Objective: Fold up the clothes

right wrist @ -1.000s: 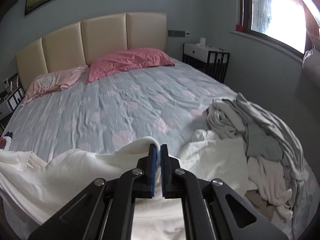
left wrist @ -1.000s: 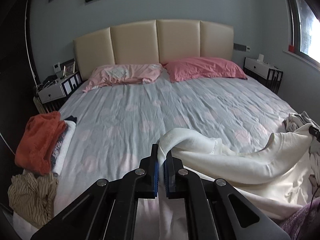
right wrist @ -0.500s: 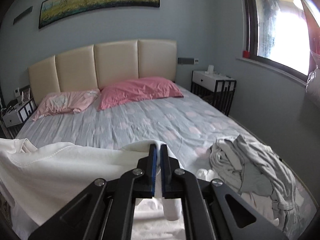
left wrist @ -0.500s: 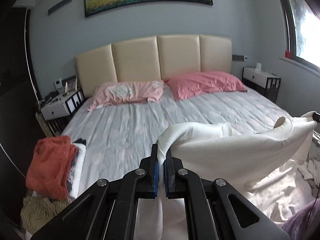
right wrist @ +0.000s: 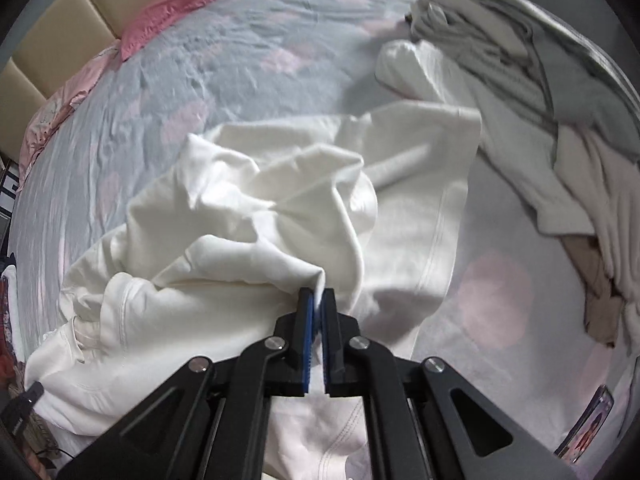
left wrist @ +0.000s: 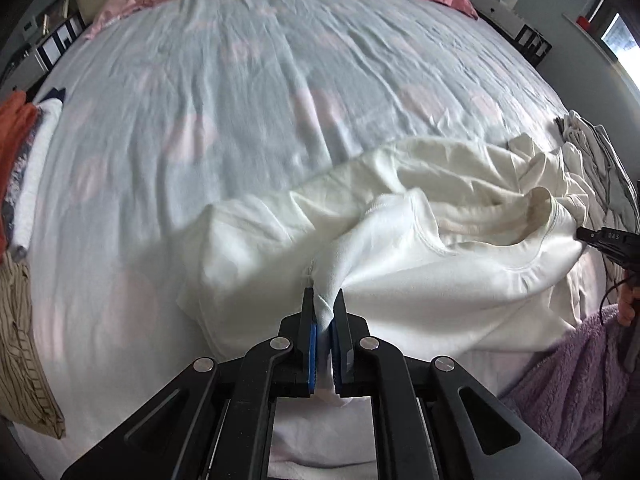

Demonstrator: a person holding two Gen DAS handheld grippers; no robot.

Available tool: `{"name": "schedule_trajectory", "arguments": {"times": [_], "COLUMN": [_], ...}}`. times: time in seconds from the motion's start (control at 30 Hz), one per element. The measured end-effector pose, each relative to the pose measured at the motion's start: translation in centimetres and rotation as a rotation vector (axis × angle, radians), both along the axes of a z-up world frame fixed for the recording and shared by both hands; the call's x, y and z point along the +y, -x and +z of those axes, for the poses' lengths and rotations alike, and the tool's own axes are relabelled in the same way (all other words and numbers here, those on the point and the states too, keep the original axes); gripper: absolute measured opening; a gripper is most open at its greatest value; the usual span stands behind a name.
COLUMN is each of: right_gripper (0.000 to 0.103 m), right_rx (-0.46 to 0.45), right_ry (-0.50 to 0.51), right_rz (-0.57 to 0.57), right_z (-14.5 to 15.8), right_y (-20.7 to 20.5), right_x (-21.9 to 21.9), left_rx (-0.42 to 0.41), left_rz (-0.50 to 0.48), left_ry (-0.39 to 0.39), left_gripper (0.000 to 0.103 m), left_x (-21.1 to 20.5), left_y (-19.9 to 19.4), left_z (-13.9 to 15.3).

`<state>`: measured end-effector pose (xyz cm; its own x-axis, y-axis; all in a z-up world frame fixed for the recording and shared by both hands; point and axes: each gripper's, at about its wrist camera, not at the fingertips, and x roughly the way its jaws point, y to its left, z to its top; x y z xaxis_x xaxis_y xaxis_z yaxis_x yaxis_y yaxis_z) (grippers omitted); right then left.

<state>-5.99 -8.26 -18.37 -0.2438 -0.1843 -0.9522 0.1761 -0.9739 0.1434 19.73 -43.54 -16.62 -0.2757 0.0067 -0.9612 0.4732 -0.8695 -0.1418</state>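
Shirt (left wrist: pixel 420 248), white, lies crumpled on the bed (left wrist: pixel 240 100), both tongs pinching it: left tongs (left wrist: pixel 325 312) grip a fold while easing apart, right tongs (right wrist: pixel 318 304) clamp another edge. Unfolded clothes (right wrist: pixel 540 80) sit at two o'clock; folded stack (left wrist: pixel 24 160) at nine.

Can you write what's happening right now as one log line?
step: lay shirt on bed | left tool: shut on shirt | right tool: shut on shirt | shirt: crumpled, unfolded

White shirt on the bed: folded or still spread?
Neither: the white shirt lies crumpled in loose bunches on the bed sheet, no fold made; both jaws pinch it.
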Motion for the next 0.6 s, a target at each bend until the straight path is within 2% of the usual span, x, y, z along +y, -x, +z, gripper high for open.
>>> {"name": "schedule_trajectory", "arguments": {"times": [0.1,0.2,0.23,0.33,0.4,0.6], "right_gripper": [0.005,0.006,0.006,0.007,0.008,0.016], "right_rx": [-0.045,-0.036,-0.031,-0.008,0.022,0.187], "right_ry": [-0.019,-0.036,-0.032,-0.011,0.028,0.104], "right_rz": [-0.009,-0.002,-0.006,-0.023,-0.036,-0.054], "right_z": [-1.2,-1.2,-1.0,-0.3,0.6,4.4], "right_y": [0.2,-0.2,-0.4,-1.0,-1.4,-3.4], "right_x": [0.0,-0.2,-0.1,0.5,1.0,2.2], "left_rx": [-0.099,-0.117,-0.109,-0.082,-0.053,0.08], "left_rz": [0.014,0.04,0.047,0.047,0.044,0.039], "left_ry": [-0.048,-0.076,-0.076,-0.036,0.0,0.048], "left_gripper": [0.012,0.013,0.014,0.027,0.03,0.039], "left_x": [-0.2,-0.5,-0.4,0.2,0.8,0.9], "left_y": [0.1,-0.1,-0.2,-0.6,-0.9,-1.5], "left_z": [-2.4,-3.1,-3.0,-2.0,-1.1,1.8]}}
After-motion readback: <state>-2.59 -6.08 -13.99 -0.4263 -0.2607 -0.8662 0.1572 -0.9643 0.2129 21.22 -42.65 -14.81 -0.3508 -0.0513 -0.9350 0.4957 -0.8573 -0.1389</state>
